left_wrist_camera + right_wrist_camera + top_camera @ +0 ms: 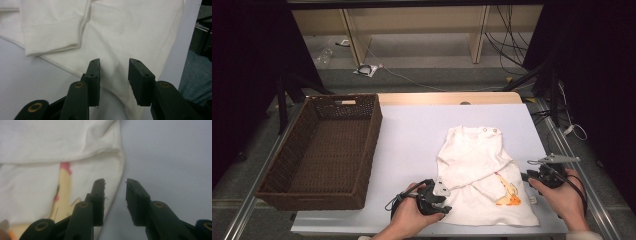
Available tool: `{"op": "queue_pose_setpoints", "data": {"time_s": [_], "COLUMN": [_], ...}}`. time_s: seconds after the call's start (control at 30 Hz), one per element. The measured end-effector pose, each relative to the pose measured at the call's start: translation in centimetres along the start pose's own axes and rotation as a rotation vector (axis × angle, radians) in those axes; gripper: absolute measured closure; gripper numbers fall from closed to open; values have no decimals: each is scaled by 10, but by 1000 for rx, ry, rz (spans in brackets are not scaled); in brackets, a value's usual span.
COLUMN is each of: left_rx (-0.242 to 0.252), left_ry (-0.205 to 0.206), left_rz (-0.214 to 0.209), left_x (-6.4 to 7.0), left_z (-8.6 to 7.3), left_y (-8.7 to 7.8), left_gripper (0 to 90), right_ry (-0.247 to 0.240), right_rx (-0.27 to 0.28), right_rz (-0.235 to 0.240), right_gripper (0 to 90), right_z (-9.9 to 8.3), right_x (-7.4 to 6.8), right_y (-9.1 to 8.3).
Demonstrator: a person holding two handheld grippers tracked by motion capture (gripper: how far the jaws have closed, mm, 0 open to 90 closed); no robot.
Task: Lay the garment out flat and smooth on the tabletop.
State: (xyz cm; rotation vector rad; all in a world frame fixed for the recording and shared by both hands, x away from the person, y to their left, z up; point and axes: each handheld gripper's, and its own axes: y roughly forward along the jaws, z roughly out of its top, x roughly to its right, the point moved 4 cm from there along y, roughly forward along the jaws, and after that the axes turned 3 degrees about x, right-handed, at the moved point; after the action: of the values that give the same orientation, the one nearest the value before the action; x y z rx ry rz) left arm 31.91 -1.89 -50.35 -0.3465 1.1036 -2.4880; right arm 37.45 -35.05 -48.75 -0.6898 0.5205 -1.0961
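The small white shirt (482, 172) lies on the table, sleeves folded across, body not yet folded, wicker basket (324, 150) empty; left gripper (435, 196) and right gripper (539, 176) gape empty at its edges.

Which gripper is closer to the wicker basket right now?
Left. The left gripper hovers at the white shirt's lower left edge, just right of the basket's near corner. The right gripper sits at the shirt's far side.

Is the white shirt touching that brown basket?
Apart. The high view shows bare white table between the shirt and the basket.
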Motion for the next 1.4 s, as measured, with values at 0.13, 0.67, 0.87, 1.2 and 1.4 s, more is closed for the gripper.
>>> {"op": "queue_pose_setpoints", "data": {"time_s": [0.13, 0.67, 0.87, 1.2, 1.4], "left_rx": [23, 100, 111, 116, 130], "left_ry": [-10, -53, -63, -60, -71], "left_rz": [8, 20, 20, 27, 17], "left_x": [0, -3, -2, -1, -1], "left_z": [-1, 1, -1, 0, 2], "left_y": [1, -11, -11, -12, -13], "left_gripper": [591, 281, 262, 260, 259], "right_ry": [4, 22, 68, 101, 116], "right_rx": [29, 9, 11, 13, 7], "right_rz": [-13, -45, -70, -89, -89], "right_gripper": [699, 897, 899, 898, 897], "right_z": [18, 23, 20, 17, 14], "right_x": [7, 8, 14, 26, 37], "right_y": [25, 49, 46, 41, 35]}}
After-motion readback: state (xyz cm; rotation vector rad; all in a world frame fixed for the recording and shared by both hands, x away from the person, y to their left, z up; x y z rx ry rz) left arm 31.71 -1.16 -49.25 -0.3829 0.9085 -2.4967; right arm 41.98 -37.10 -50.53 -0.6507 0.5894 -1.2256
